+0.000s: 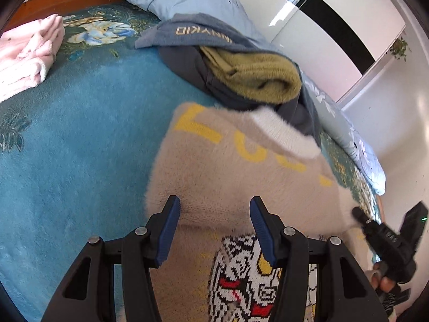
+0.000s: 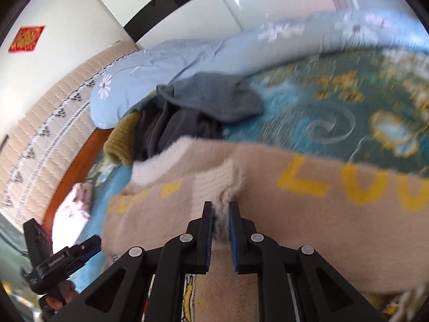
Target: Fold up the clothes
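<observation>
Fuzzy beige knit sweater with yellow letters (image 1: 228,166) lies on blue floral bed blanket (image 1: 80,147), dark clothes pile (image 1: 241,77) at 12 o'clock. Right gripper (image 2: 221,209) jaws clenched on a fold; left gripper (image 1: 214,204) jaws released above. Soft, light, floppy; take hems or shoulders.

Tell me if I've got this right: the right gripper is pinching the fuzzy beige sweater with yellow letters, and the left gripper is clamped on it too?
Not quite. The right gripper does pinch the beige sweater, but the left gripper is open, its jaws spread wide above the fabric, as the left wrist view shows.
</observation>
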`<state>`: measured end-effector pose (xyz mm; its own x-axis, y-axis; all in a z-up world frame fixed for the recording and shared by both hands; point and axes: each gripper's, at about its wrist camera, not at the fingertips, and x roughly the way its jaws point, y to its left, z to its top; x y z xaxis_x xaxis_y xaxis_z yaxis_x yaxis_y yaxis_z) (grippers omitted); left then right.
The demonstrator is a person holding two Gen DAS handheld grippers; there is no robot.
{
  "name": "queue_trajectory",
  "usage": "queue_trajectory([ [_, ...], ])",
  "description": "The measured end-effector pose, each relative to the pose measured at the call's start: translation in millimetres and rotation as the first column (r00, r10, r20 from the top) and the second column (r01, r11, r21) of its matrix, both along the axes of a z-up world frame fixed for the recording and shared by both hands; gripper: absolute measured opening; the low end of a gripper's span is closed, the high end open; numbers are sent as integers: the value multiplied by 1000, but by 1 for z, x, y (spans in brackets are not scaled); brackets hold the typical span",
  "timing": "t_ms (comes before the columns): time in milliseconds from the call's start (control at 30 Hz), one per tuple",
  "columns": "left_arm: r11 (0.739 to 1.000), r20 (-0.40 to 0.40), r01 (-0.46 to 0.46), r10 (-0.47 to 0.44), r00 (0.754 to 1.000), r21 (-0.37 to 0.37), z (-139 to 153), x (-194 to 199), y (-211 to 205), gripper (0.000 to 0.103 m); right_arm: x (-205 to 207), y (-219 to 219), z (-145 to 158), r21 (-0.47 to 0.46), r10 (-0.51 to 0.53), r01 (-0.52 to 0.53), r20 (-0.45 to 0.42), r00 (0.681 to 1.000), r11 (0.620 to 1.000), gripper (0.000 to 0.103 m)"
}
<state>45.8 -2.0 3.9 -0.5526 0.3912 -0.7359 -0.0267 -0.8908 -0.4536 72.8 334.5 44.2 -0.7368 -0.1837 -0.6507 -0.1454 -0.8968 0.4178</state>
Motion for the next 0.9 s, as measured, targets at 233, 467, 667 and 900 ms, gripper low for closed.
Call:
queue_trajectory([
  [233,999,10,28,-28,1000,-39,-8,-1,9,55,4,-40,21,234,101,-79,-82,991,969,14],
  [467,999,9,40,-40,999,-29,-13,0,9,55,8,-21,10,156,25,-18,-43,999,988,14],
  [667,998,8,41,-41,999,-41,-12,1,12,55,20,-27,19,149,46,-31,-99,994,988,14],
  [900,999,23,39,-38,999,-31,-13,2,10,55,-6,-27,-33,54,109,-117,126,986,992,12],
])
